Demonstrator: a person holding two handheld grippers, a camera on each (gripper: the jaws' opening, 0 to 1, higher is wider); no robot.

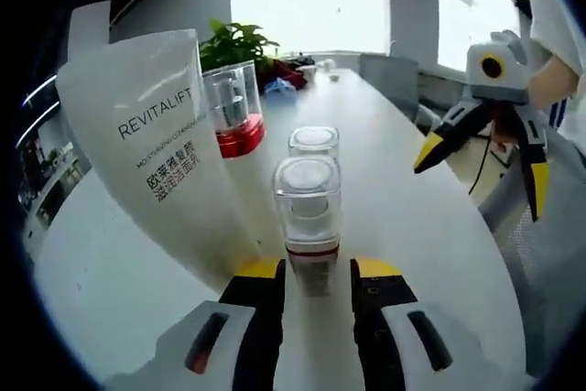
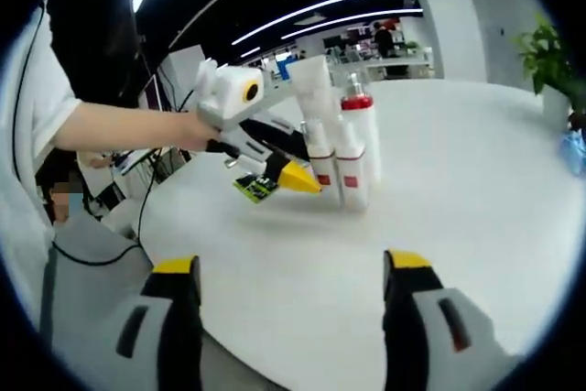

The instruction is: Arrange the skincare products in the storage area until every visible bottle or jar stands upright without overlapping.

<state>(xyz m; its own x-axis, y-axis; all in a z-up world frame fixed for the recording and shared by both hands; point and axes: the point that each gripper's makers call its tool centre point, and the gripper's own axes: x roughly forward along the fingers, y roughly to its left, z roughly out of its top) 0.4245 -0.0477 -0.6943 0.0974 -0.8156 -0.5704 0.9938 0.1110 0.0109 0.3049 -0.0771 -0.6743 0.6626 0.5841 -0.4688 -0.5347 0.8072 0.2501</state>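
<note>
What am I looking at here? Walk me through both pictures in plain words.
There is no robot here. A person holds a hand tool with two jaws in each hand, and each tool carries a camera that looks along its jaws.

The left gripper view looks past the left gripper. Its jaws sit either side of a small clear-capped bottle; I cannot tell whether they are gripping it. A white tube and two more clear-capped bottles stand close by on the white table.

The right gripper view looks past the right gripper, which is open and holds nothing, towards the same group.
</note>
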